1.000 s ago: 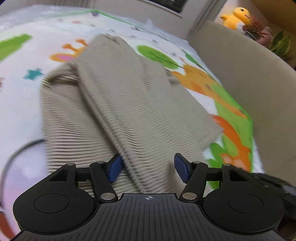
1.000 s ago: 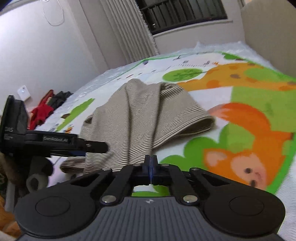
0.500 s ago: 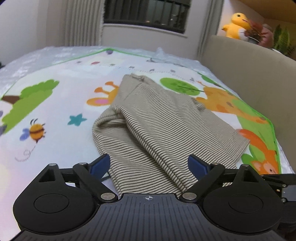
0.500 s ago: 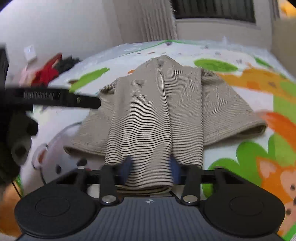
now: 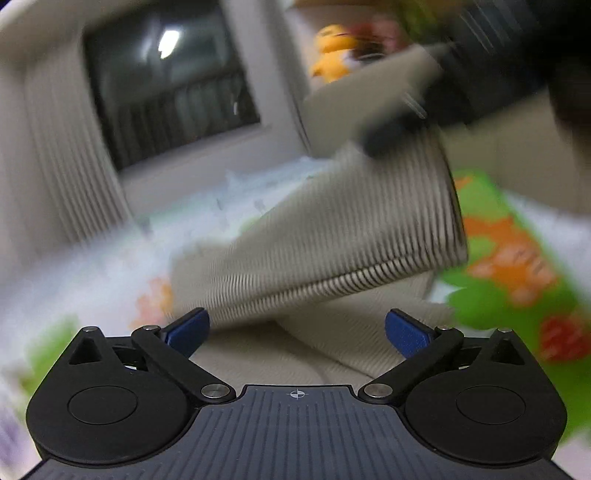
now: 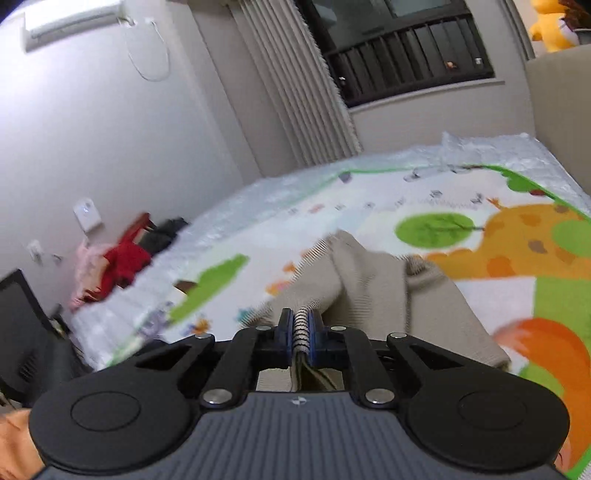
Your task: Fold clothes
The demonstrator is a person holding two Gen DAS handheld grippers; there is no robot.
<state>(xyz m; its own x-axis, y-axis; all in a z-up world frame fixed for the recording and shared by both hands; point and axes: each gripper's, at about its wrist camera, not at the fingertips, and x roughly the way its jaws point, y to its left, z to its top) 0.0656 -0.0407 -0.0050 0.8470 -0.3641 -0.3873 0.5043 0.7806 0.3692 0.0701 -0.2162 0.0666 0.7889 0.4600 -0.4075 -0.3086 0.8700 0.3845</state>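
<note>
The right gripper (image 6: pixel 301 332) is clamped on a bunched edge of the striped garment (image 5: pixel 332 236), lifting it off the printed mat (image 6: pixel 461 236). The left gripper (image 5: pixel 295 332) is opening, empty. Risk: the unsupported side sags, skewing the fold.

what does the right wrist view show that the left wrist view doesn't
Only the right wrist view shows the right gripper shut on a bunched edge of the beige striped knit garment, plus the pile of red and pink clothes beside the bed and the white wall air conditioner.

Only the left wrist view, which is heavily blurred, shows the left gripper, jaws opening wide with nothing pressed between them, and a flap of the garment lifted off the bed.

Both show the garment, the colourful cartoon animal play mat, the dark barred window and the yellow plush toy.
</note>
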